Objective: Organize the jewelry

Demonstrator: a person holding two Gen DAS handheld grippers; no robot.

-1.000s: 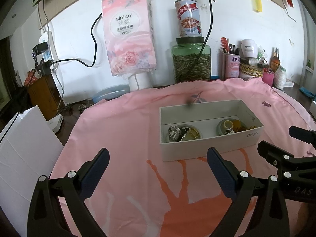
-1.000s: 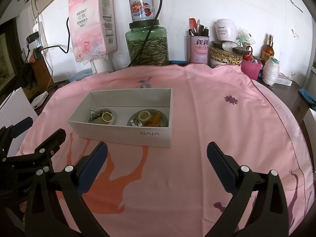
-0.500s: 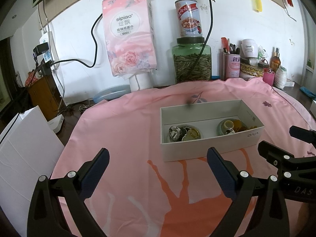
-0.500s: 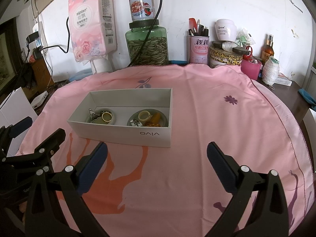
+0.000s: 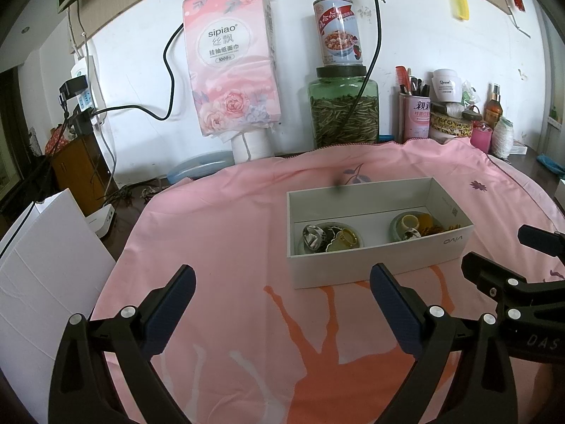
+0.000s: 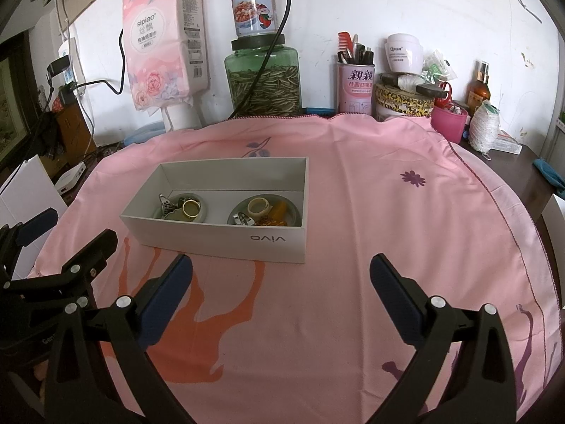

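Observation:
A white box (image 5: 381,261) (image 6: 226,238) sits on the pink cloth (image 5: 226,233) (image 6: 370,190). Inside it are two small dishes: the left dish (image 5: 332,238) (image 6: 183,208) holds silvery pieces and a gold ring, the right dish (image 5: 413,228) (image 6: 265,212) holds a cream ring, a silver piece and amber and gold items. My left gripper (image 5: 280,312) (image 6: 67,243) is open, low over the cloth in front of the box's left part. My right gripper (image 6: 280,302) (image 5: 508,251) is open too, nearer than the box and to its right. Neither holds anything.
Along the back wall stand a hanging tissue pack (image 5: 231,67), a green glass jar (image 5: 344,113) with a tin can on top, a pink cup of combs (image 6: 355,86), tins, bottles and a thread spool (image 6: 485,125). A white board (image 5: 42,265) leans at the left.

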